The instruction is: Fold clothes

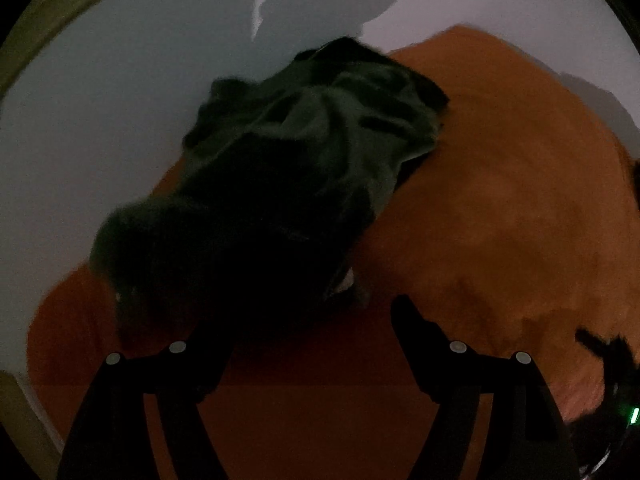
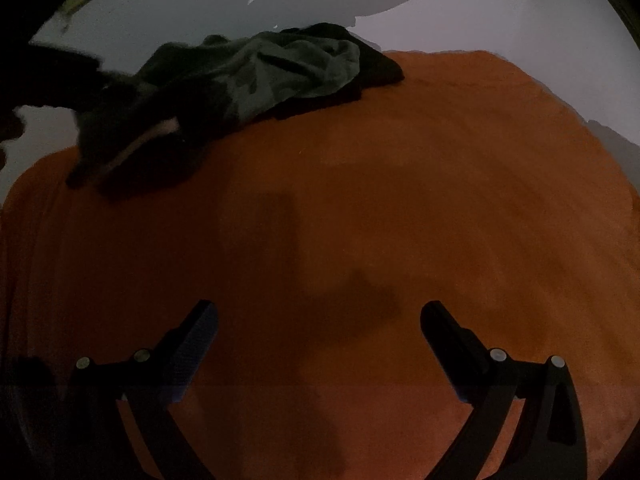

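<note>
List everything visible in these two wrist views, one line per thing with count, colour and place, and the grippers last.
crumpled garment: one heap, dark green to black, at the far left part of the orange cloth, close ahead of the left gripper; whether it is one piece or several cannot be told.
orange cloth: one, orange, spread flat and covering most of the surface under both grippers.
pale surface: one, light grey, showing beyond and left of the orange cloth.
left gripper: one, black, open, its left finger lost against the dark garment, so contact cannot be told.
right gripper: one, black with blue pads, open over bare orange cloth, holding nothing.
</note>
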Demonstrator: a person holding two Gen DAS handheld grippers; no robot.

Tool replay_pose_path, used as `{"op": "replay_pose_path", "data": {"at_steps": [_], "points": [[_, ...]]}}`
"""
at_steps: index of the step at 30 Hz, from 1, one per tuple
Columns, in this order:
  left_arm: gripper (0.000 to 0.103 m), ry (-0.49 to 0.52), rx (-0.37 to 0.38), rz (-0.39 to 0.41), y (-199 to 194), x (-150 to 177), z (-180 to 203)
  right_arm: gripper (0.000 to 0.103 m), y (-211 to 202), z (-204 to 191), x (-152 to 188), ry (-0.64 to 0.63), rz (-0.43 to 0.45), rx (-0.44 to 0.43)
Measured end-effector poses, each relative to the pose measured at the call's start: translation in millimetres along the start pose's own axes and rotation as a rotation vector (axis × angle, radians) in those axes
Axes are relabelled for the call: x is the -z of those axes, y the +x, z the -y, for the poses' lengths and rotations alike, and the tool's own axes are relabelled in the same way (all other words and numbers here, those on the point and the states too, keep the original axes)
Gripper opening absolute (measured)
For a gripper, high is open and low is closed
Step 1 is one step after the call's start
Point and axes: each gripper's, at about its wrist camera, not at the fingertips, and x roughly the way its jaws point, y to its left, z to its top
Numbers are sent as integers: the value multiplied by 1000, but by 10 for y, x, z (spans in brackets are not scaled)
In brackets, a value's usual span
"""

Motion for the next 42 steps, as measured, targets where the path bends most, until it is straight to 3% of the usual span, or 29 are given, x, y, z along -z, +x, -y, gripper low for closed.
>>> {"op": "replay_pose_path", "data": {"at_steps": [7, 12, 15, 17, 25, 30, 34, 42], "points": [[76, 189, 64, 4, 134, -88, 79, 101, 447, 83, -369, 100, 14, -88], [76, 235, 80, 17, 359, -149, 78, 69, 826, 191, -698, 259, -30, -276], [76, 206, 130, -8, 544, -195, 94, 50, 1009, 281, -944, 321, -12, -292], [76, 191, 148, -8, 608, -220, 117, 44, 1138, 397, -1119, 381, -4, -311], [76, 126, 182, 15, 711, -289, 185, 43, 1638, 971, -1629, 600, 24, -364], [76, 111, 180, 11, 770, -297, 176, 43, 1890, 1056, -1783, 681, 13, -397], [76, 113, 175, -3, 814, -233, 144, 34, 1991, 1123, -1893, 709, 45, -397], [76, 170, 163, 2, 777, -159, 233, 31, 2327, 1198, -2113, 786, 30, -429]]}}
